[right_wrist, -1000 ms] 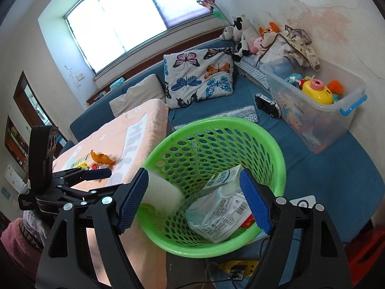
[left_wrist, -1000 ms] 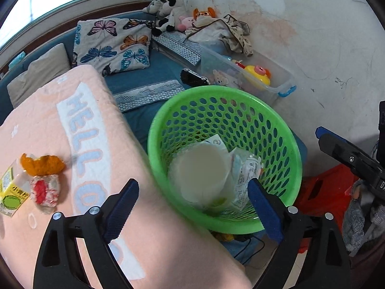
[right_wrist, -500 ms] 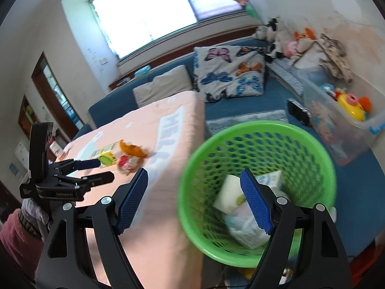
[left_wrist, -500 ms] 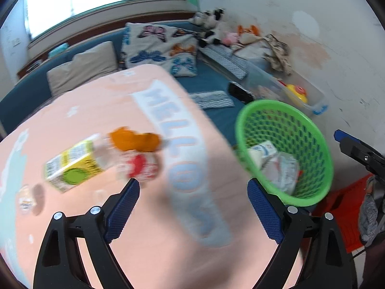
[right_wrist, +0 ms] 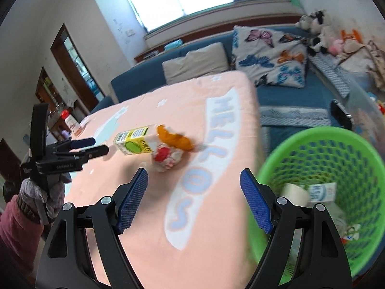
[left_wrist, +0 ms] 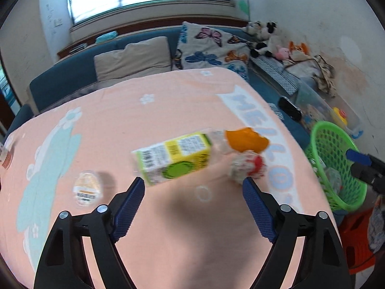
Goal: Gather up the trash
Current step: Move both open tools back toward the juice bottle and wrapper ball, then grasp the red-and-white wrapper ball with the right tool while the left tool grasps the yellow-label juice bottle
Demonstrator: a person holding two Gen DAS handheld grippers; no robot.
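A yellow-green juice carton (left_wrist: pixel 174 157) (right_wrist: pixel 133 143) lies on the pink blanket (left_wrist: pixel 168 228), with an orange wrapper (left_wrist: pixel 247 139) (right_wrist: pixel 174 138) and a red-and-white crumpled wrapper (left_wrist: pixel 249 168) (right_wrist: pixel 166 157) beside it. A small round clear lid (left_wrist: pixel 87 187) lies to the left. My left gripper (left_wrist: pixel 193 207) hovers just short of the carton; its jaws are closing with nothing between them. My right gripper (right_wrist: pixel 193 200) stands open and empty over the blanket's edge. The green basket (right_wrist: pixel 336 144) (left_wrist: pixel 336 168) to the right holds a cup and several packets.
A blue sofa (left_wrist: pixel 72 77) with a beige cushion (left_wrist: pixel 132 56) and a butterfly pillow (left_wrist: pixel 211 45) runs behind the blanket. A clear toy bin (left_wrist: pixel 336 113), plush toys (left_wrist: pixel 264 38) and a black device (left_wrist: pixel 290 108) lie at the right. A red stool (left_wrist: pixel 358 236) stands below the basket.
Both grippers swung left from above the basket to over the blanket. The carton and wrappers now sit right in front of the left gripper, whose jaws have narrowed a little.
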